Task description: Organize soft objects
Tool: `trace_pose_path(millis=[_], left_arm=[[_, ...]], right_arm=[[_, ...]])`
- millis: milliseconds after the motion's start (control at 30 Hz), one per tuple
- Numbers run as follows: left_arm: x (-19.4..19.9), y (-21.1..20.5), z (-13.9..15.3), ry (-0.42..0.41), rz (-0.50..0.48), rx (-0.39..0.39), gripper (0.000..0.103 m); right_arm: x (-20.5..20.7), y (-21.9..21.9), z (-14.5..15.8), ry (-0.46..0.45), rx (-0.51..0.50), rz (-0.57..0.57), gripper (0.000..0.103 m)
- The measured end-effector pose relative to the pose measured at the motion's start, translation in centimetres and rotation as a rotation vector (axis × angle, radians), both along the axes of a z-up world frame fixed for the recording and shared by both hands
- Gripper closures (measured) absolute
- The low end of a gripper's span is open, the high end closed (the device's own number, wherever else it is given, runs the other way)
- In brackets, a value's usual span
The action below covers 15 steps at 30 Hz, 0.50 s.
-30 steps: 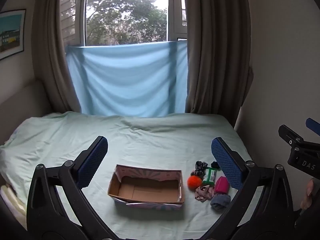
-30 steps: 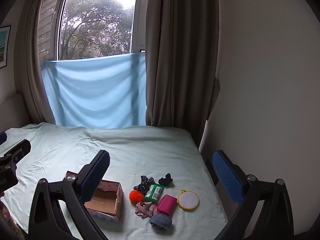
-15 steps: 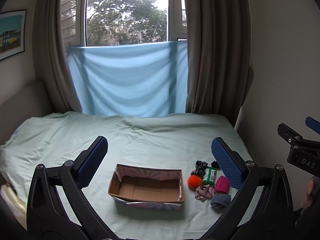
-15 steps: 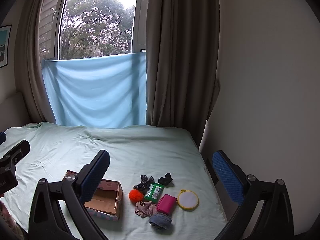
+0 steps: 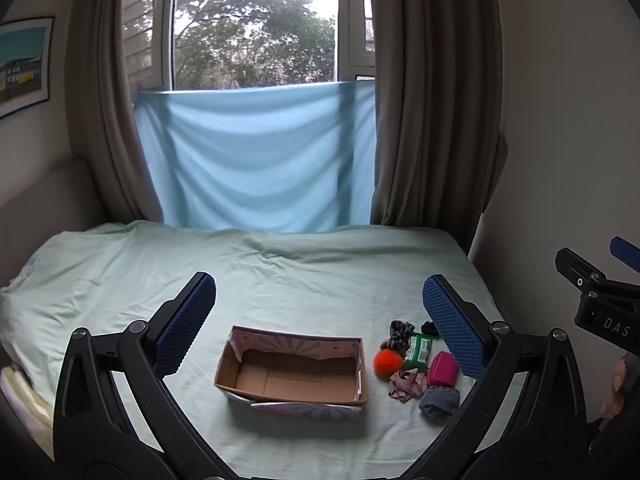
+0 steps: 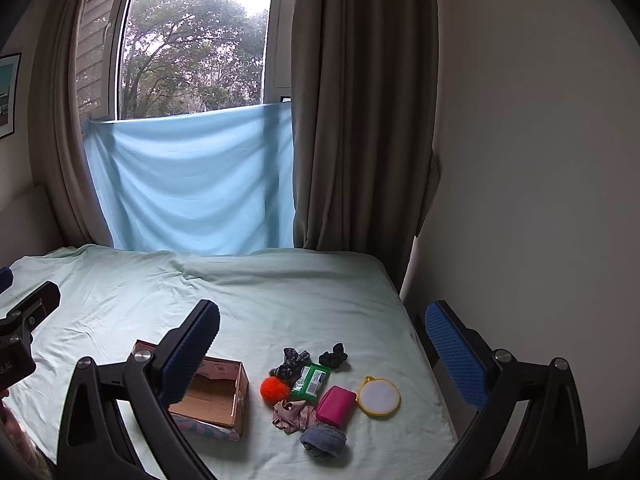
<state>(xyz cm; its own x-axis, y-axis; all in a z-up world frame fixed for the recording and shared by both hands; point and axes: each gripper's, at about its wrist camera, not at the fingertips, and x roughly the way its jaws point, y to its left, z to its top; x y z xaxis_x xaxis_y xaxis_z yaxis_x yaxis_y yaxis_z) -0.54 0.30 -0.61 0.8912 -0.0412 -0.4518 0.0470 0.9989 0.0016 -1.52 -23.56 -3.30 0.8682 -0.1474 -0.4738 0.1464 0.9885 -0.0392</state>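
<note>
On the bed (image 5: 280, 280), covered in a pale green sheet, an open cardboard box (image 5: 292, 372) sits near the front edge with nothing inside it. At 3 o'clock from the box lies a cluster of soft objects: an orange pompom (image 6: 274, 388), a green packet (image 6: 311, 380), a pink pouch (image 6: 335, 403), a beige scrunchie (image 6: 291, 415), a grey-blue cloth roll (image 6: 322, 442), 2 dark scrunchies (image 6: 292, 360) at the cluster's 12 o'clock side, and a yellow-rimmed round pad (image 6: 378, 396) at its 3 o'clock edge. The left tool (image 5: 320, 320) hangs above the box, its blue-padded fingers wide apart and holding nothing. The right tool (image 6: 320, 336) hangs above the cluster, likewise spread apart and holding nothing.
</note>
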Motion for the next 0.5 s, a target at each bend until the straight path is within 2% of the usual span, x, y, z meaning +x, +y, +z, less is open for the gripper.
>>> trace_pose_path(millis=[500], left_arm=[[0.27, 0.27, 0.07, 0.006, -0.005, -0.01, 0.0]], right_arm=[[-0.17, 0.29, 0.16, 0.002, 0.0, -0.006, 0.0]])
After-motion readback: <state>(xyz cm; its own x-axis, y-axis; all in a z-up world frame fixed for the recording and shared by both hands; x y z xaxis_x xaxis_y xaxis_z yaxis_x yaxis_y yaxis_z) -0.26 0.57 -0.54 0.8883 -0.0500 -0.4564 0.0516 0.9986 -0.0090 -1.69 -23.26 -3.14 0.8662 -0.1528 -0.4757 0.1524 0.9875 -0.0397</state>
